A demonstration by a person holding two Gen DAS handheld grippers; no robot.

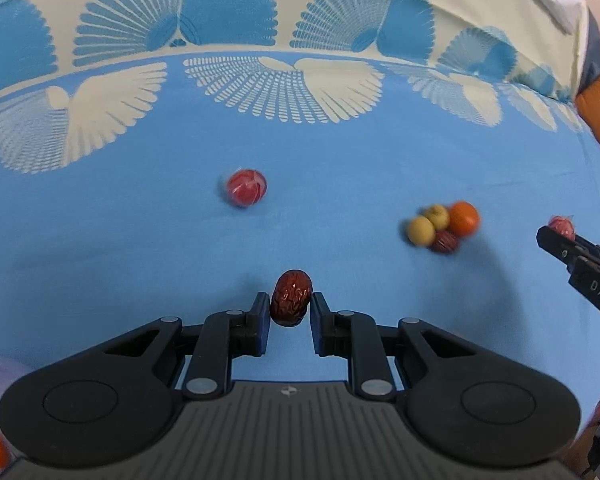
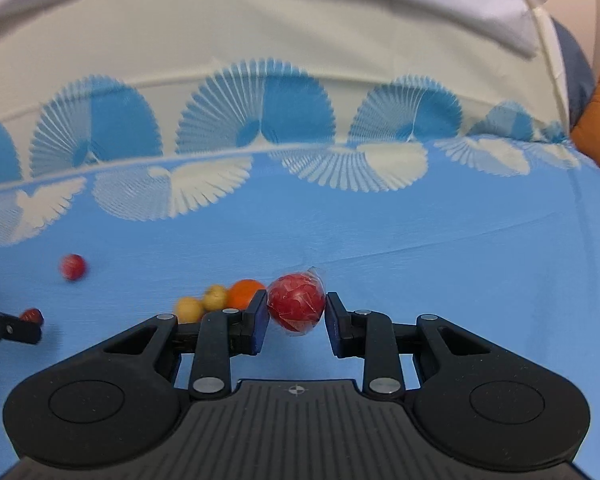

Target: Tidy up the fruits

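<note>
A wrinkled red date (image 1: 291, 298) is clamped by the left gripper (image 1: 290, 307) at lower centre. A wrapped red fruit (image 2: 296, 303) is clenched by the right gripper (image 2: 297, 312) at centre frame. A cluster of 4 fruits (image 1: 442, 226) is seen on the blue cloth (image 1: 140, 248) at right.

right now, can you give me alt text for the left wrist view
The left claw grips a wrinkled dark red date above a blue cloth. Beyond lie a wrapped red ball and a small fruit cluster; the right claw enters at right holding another wrapped red ball.
</note>
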